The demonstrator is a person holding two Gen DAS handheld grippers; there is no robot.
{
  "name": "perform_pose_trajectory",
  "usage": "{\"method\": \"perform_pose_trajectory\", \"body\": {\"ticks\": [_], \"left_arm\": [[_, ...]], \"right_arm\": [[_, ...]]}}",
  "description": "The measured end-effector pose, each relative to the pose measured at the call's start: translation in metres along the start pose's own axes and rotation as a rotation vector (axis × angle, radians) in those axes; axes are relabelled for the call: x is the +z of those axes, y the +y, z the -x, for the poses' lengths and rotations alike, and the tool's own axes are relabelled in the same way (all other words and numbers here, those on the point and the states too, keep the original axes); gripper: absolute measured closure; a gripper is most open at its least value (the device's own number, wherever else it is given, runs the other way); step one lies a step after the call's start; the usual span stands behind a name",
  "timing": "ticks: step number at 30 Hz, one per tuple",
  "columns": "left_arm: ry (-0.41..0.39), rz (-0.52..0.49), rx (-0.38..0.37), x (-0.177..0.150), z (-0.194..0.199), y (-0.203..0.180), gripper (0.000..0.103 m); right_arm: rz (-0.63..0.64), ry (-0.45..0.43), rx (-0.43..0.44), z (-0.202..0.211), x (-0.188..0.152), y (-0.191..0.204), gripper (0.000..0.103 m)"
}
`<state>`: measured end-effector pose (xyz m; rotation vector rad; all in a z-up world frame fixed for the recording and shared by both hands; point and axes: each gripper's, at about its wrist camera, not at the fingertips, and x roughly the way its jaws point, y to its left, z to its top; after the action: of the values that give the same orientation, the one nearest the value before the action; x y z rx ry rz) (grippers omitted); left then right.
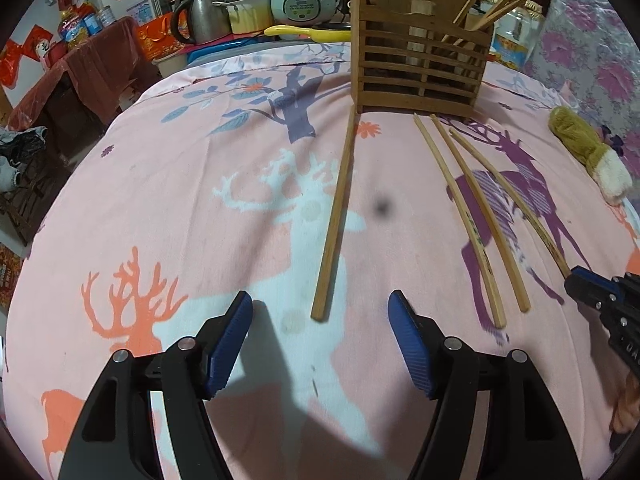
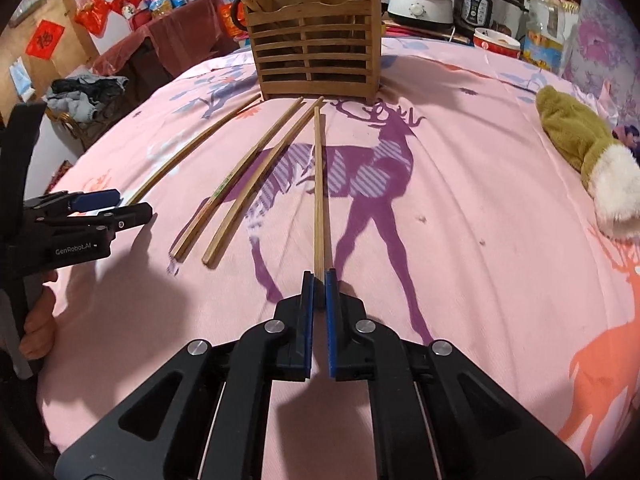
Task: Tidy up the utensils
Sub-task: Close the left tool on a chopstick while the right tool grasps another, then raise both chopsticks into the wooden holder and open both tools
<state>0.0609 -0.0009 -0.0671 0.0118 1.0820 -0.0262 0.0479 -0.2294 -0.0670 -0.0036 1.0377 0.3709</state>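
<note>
Pink deer-print cloth (image 2: 460, 208) over a table, in a cluttered kitchen with cookers and red paper decorations. Four chopsticks flat on cloth, long axes toward wooden holder (image 2: 316, 56). Right gripper (image 2: 319, 276) clamped on near end of rightmost chopstick (image 2: 319, 184). Left gripper (image 1: 320, 308) apart, empty; "GenRobot.AI" printed on its side.

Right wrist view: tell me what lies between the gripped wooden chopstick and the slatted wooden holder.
Nothing visible. The right gripper is shut on the wooden chopstick, whose far tip points toward the slatted wooden holder across bare pink deer-print cloth.
</note>
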Motion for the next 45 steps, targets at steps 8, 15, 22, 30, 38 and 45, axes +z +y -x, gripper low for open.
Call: {"method": "perform_pose_trajectory", "body": {"ticks": [8,15,22,30,38,45], "left_arm": [[-0.001,0.024,-0.022,0.004,-0.001,0.005,0.045],[-0.004,0.013,-0.022,0.004,0.000,0.003,0.054],[-0.006,-0.001,-0.011,0.004,-0.001,0.000,0.058],[-0.031,-0.011,-0.071,0.004,0.006,-0.003,0.097],[-0.147,-0.003,-0.081,0.005,0.036,-0.002,0.097],[-0.196,-0.002,-0.109,0.022,0.070,-0.005,0.097]], "right_arm": [[-0.042,-0.030,0.037,0.006,0.005,-0.006,0.079],[-0.052,-0.036,0.038,0.006,0.006,-0.006,0.079],[0.030,-0.006,-0.027,-0.004,0.002,0.009,0.091],[0.029,-0.065,-0.045,0.010,0.002,0.006,0.097],[0.033,-0.179,-0.072,0.033,0.005,0.009,0.097],[-0.002,-0.321,-0.042,0.074,0.021,0.011,0.097]]}}
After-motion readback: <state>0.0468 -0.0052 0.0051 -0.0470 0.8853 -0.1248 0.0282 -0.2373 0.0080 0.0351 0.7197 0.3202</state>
